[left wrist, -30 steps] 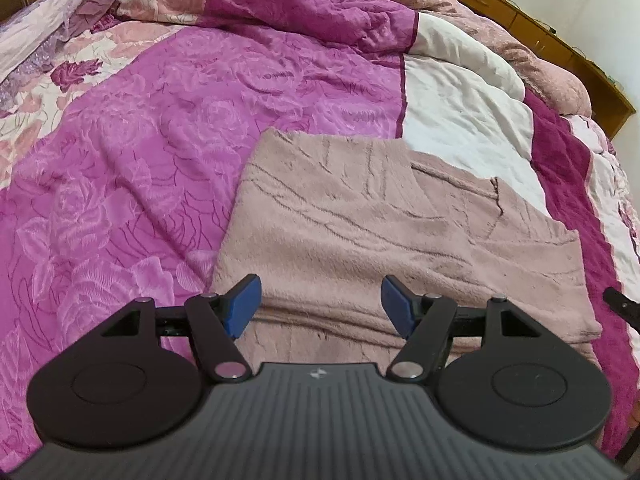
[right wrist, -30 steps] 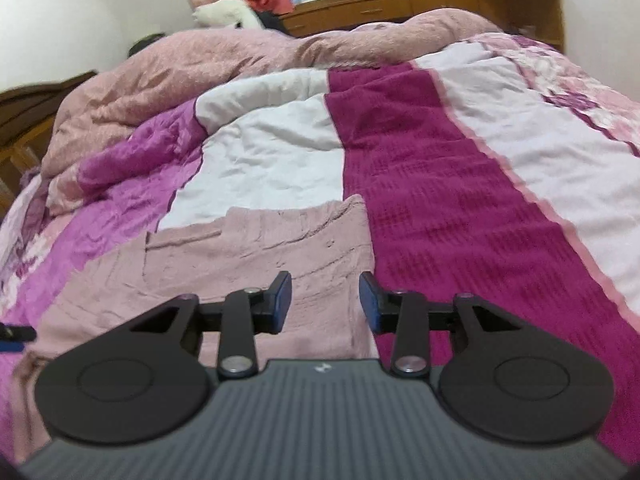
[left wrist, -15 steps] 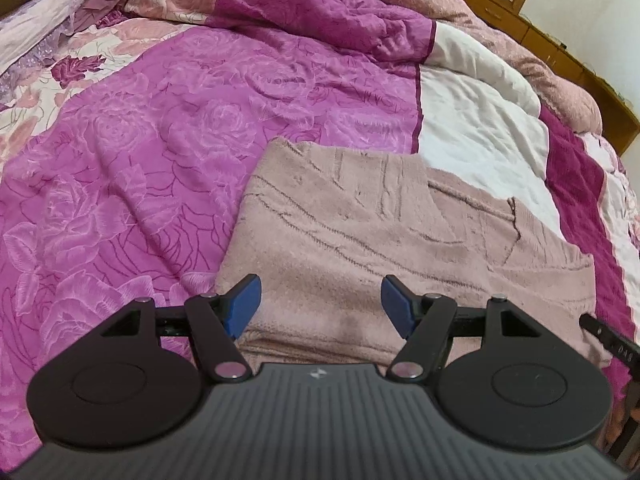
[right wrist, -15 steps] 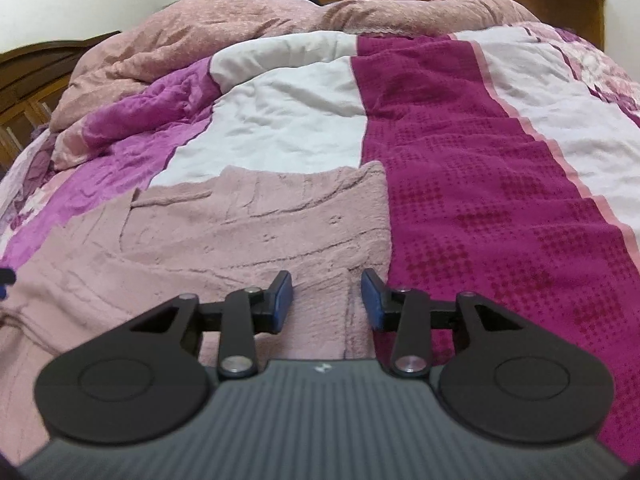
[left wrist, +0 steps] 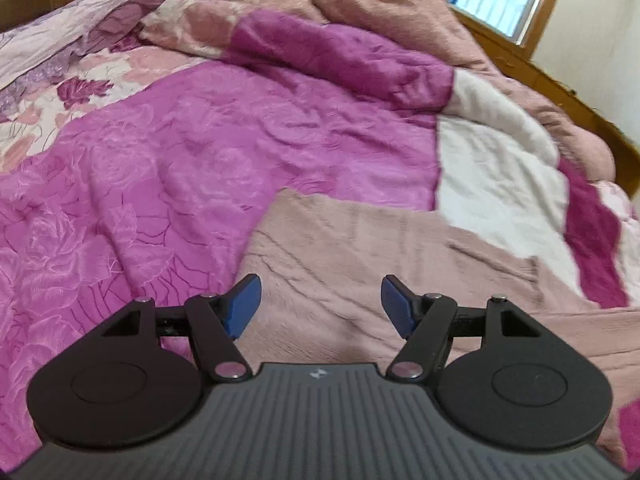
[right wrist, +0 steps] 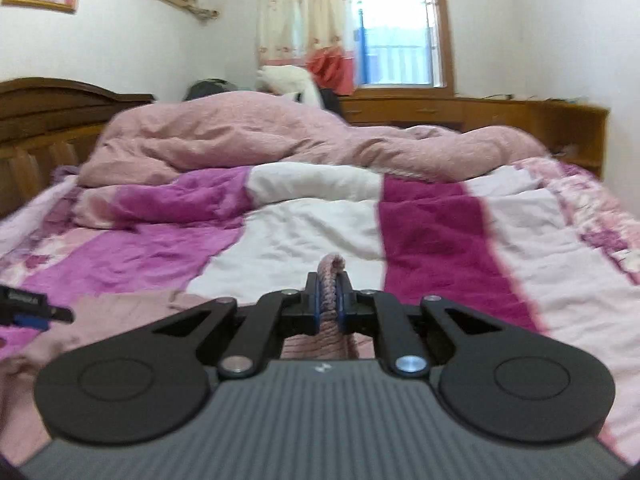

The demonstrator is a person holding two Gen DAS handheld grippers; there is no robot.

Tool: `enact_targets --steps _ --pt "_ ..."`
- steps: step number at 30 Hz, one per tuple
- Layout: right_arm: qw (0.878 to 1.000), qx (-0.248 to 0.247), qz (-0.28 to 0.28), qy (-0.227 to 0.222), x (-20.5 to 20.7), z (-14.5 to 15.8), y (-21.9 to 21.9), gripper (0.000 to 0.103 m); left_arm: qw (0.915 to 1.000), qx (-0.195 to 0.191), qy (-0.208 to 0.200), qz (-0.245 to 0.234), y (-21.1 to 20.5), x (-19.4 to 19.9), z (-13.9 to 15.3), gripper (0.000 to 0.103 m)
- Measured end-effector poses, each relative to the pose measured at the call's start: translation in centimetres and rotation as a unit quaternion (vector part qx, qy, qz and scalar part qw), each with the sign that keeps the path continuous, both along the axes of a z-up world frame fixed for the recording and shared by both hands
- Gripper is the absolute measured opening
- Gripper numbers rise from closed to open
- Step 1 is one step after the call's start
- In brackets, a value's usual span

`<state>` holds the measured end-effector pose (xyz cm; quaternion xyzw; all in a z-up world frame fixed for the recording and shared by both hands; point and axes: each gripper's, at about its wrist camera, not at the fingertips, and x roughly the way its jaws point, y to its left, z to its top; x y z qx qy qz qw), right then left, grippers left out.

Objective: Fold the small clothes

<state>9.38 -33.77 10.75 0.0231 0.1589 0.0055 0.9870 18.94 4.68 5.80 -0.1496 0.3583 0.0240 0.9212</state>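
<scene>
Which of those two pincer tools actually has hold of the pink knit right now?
The right gripper: its blue pads are pinched shut on a fold of the pink knit garment. The left gripper stands open over the cloth, gripping nothing.

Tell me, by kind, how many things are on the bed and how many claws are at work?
Dusty pink knit garment: 1
Patchwork quilt under it: 1
Heaped pink comforter behind: 1
Claws: 2, the left claw open, the right claw shut on the garment's edge
Total: 5

Bed (left wrist: 200, 168) is covered w/ patchwork quilt in magenta, white & floral panels; dusty-pink knit garment (left wrist: 360, 272) is spread flat on it, rumpled pink duvet (right wrist: 280, 136) heaped at far end.
</scene>
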Motion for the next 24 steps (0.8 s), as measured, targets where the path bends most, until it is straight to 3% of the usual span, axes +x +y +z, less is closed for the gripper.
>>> enact_targets --steps 2,7,9,12,18,21,24 --pt "0.999 -0.016 -0.019 0.029 1.3 -1.2 -0.3 0.01 0.9999 0.008 0.006 0.006 0.0 0.7 -1.1 0.073" --pt "0.988 -0.031 -0.053 0.139 4.7 -7.5 -1.2 0.011 0.9976 0.068 0.005 -0.001 -1.1 1.3 -2.4 0.073" --pt "0.987 -0.021 -0.059 0.147 4.9 -8.8 -1.6 0.011 0.9958 0.091 0.004 -0.011 -1.5 1.4 -2.6 0.073" --pt "0.987 -0.01 -0.066 0.145 4.5 -8.1 -1.4 0.014 0.9951 0.097 0.005 -0.019 -1.6 1.2 -2.5 0.073" --pt "0.986 0.042 -0.076 0.141 2.5 -5.0 -1.6 0.019 0.9985 0.044 -0.003 -0.03 -1.1 -0.1 -0.2 0.073" --pt "0.985 0.073 -0.06 0.143 1.2 -4.3 -1.7 0.033 0.9985 0.035 -0.003 -0.041 -1.5 -0.3 0.3 0.073" --pt "0.983 0.095 -0.05 0.147 -0.3 -4.2 -1.7 0.033 0.9988 0.031 0.0 -0.038 -1.6 -0.3 0.3 0.073"
